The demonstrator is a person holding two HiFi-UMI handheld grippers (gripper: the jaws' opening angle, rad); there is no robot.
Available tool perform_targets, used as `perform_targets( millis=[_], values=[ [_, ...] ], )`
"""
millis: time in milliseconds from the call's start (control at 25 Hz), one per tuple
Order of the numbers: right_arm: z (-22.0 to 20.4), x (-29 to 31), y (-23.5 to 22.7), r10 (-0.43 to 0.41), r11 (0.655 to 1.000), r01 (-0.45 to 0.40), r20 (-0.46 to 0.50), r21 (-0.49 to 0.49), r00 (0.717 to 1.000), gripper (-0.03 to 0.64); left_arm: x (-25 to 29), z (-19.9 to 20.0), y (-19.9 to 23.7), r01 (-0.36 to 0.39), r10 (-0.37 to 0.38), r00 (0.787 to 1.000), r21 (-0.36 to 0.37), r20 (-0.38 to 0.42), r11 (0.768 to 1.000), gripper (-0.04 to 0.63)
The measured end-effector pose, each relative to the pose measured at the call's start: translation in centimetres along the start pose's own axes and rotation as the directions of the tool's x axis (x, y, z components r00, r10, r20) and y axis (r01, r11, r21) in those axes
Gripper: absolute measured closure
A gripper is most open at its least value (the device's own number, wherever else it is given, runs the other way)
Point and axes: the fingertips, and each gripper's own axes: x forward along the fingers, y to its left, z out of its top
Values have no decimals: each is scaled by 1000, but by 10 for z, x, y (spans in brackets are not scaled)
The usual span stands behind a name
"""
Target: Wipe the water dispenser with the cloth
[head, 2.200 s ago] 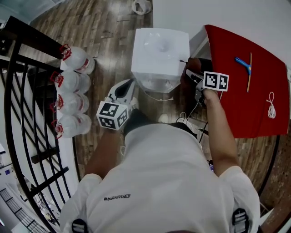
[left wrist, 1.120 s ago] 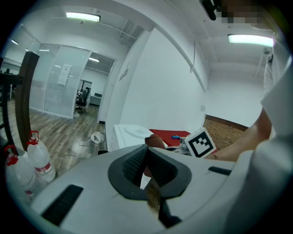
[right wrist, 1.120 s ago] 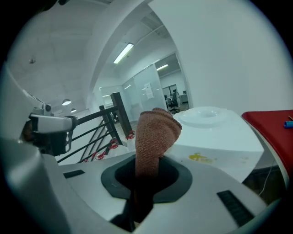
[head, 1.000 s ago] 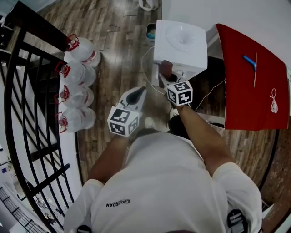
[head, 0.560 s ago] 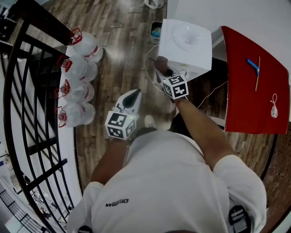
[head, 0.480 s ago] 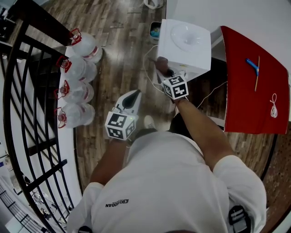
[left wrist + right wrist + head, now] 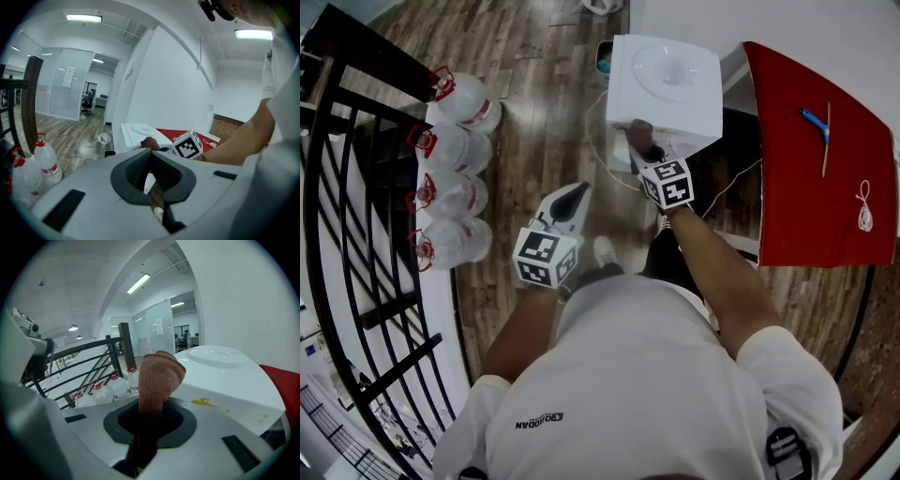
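The white water dispenser (image 7: 666,80) stands on the wood floor by the wall, seen from above. My right gripper (image 7: 647,157) is shut on a brown cloth (image 7: 638,137), which lies against the dispenser's front top edge. In the right gripper view the cloth (image 7: 158,378) stands up out of the jaws, with the dispenser's top (image 7: 225,376) just behind it and a small yellow mark (image 7: 203,402) there. My left gripper (image 7: 566,208) hangs shut over the floor, apart from the dispenser, holding nothing. The left gripper view shows the dispenser (image 7: 133,133) and cloth (image 7: 150,142) beyond the jaws.
Several water bottles (image 7: 450,178) line a black railing (image 7: 356,187) at the left. A red-covered table (image 7: 787,187) at the right carries a blue tool (image 7: 811,124) and a white cord (image 7: 862,206). Cables (image 7: 602,159) trail beside the dispenser, and a small bin (image 7: 605,56) stands behind it.
The right gripper has carried the cloth from the dispenser's right side round to its front top edge, where it has stayed for the last second. The left gripper has hardly moved.
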Motion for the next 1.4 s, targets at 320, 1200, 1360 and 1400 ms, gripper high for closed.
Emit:
perform_targets(
  millis=[320,1200,1360,1400],
  values=[
    [-25,-28,-34,-68,996,67,9,50,998,560,20,1,-25,53,-51,998,40,-34,998,603],
    [-75,-104,-133,-246,955,246,-19,164,969,561,69,13,-73,176,-168,982,104,-80,979,603],
    [-81,-113,-145,-269,947,270,-31,172,963,560,72,16,-73,182,-173,981,111,-83,977,603],
    [-82,-115,-148,-275,945,277,-34,174,961,561,73,17,-73,184,-175,981,113,-82,976,603]
  ],
)
